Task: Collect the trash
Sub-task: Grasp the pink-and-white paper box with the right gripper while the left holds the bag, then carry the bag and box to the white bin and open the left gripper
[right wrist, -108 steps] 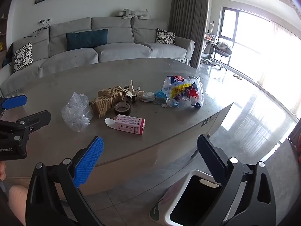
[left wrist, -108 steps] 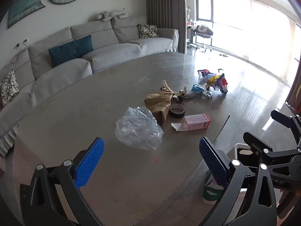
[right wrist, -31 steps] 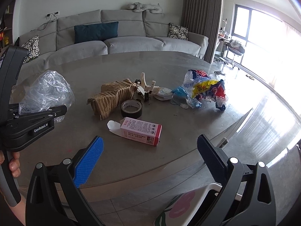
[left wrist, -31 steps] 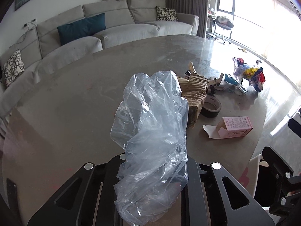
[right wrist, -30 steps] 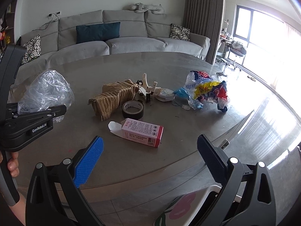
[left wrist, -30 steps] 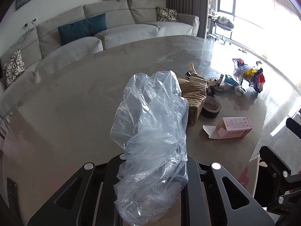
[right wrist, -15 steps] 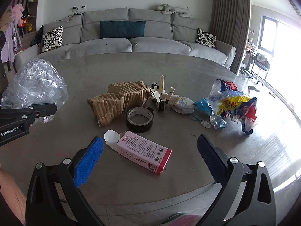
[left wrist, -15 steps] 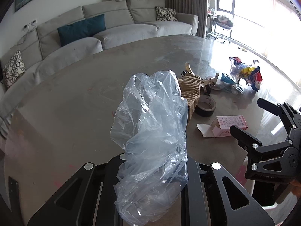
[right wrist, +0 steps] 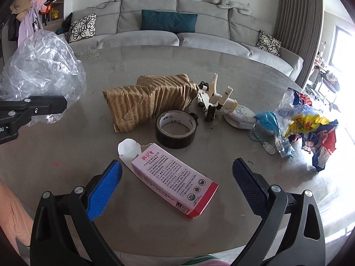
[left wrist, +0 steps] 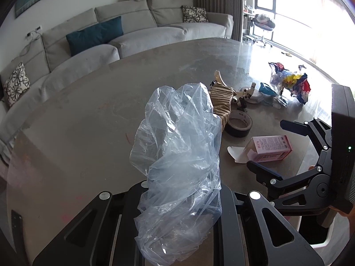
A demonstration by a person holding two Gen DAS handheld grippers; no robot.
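1 pink carton point(right wrist: 172, 178) lies flat, open flap pointing away.

Clear, colourless bag point(left wrist: 179, 146) against a grey-brown table point(left wrist: 88, 119). Ribbed tan cardboard point(right wrist: 150, 97), black tape point(right wrist: 176, 128) with a white inner ring, pink-and-white box point(right wrist: 175, 181) with a red end and dark print. White-and-black toy point(right wrist: 213, 102); wrapper point(right wrist: 310, 126) in yellow, red, blue and white. Blue pads on the black right tool point(right wrist: 177, 186). Grey sofa point(right wrist: 155, 35), teal cushion point(right wrist: 169, 21), black-and-white floral cushions point(right wrist: 83, 27).
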